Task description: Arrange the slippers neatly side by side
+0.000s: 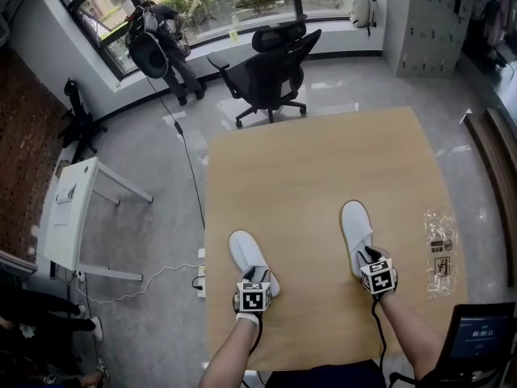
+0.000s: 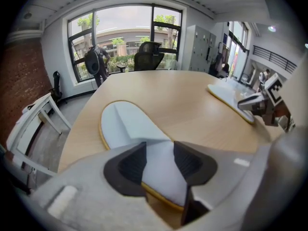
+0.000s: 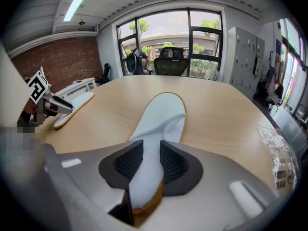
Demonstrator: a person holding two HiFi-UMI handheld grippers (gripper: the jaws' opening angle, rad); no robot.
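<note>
Two white slippers with tan soles lie on the wooden table [image 1: 323, 160], toes pointing away from me and well apart. The left slipper [image 1: 246, 253] [image 2: 127, 124] is near the table's left edge, angled slightly left. My left gripper [image 1: 255, 276] [image 2: 159, 165] is shut on its heel, which fills the gap between the pads. The right slipper [image 1: 354, 225] [image 3: 161, 117] lies farther right and a little further forward. My right gripper [image 1: 367, 256] [image 3: 151, 160] pinches its heel, which folds up between the pads. Each gripper view shows the other slipper [image 2: 228, 97] [image 3: 77, 105] off to the side.
A clear plastic bag [image 1: 440, 253] lies near the table's right edge. A black office chair [image 1: 271, 67] stands beyond the far edge. A white side table [image 1: 69, 208] stands on the floor to the left. A dark screen [image 1: 481, 334] sits at the bottom right.
</note>
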